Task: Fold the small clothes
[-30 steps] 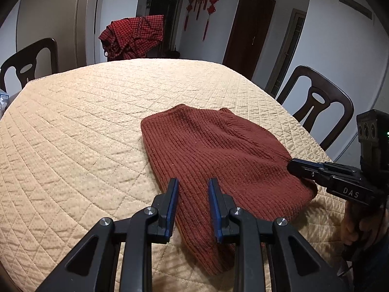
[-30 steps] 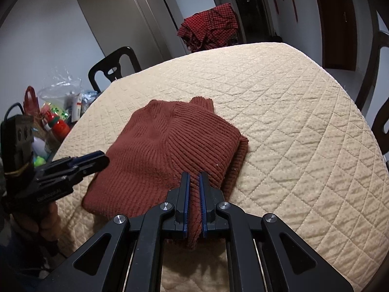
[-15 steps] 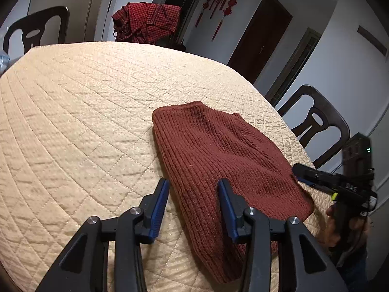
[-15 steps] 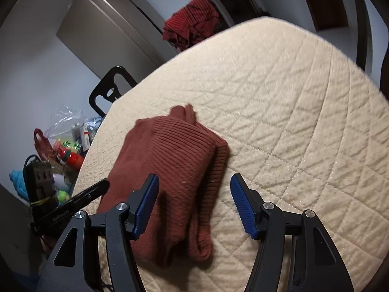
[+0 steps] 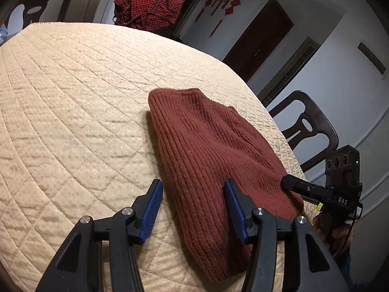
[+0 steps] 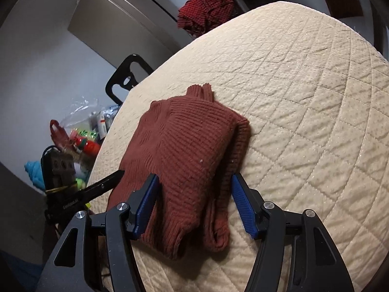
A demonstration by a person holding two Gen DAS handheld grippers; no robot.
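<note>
Left hand-held gripper (image 5: 192, 202) opening, right hand-held gripper (image 6: 194, 196) released, both astride folded sweater (image 6: 187, 155).

The sweater (image 5: 214, 150) was rust-red ribbed knit, soft and matt. The tabletop (image 5: 73, 102) wore a cream quilted cloth, dimpled and faintly shiny. The left gripper (image 5: 192, 206) had matt black plastic arms, steel screws and ridged blue fingers (image 5: 152, 211). The chair (image 5: 306, 131) was glossy dark wood.
</note>
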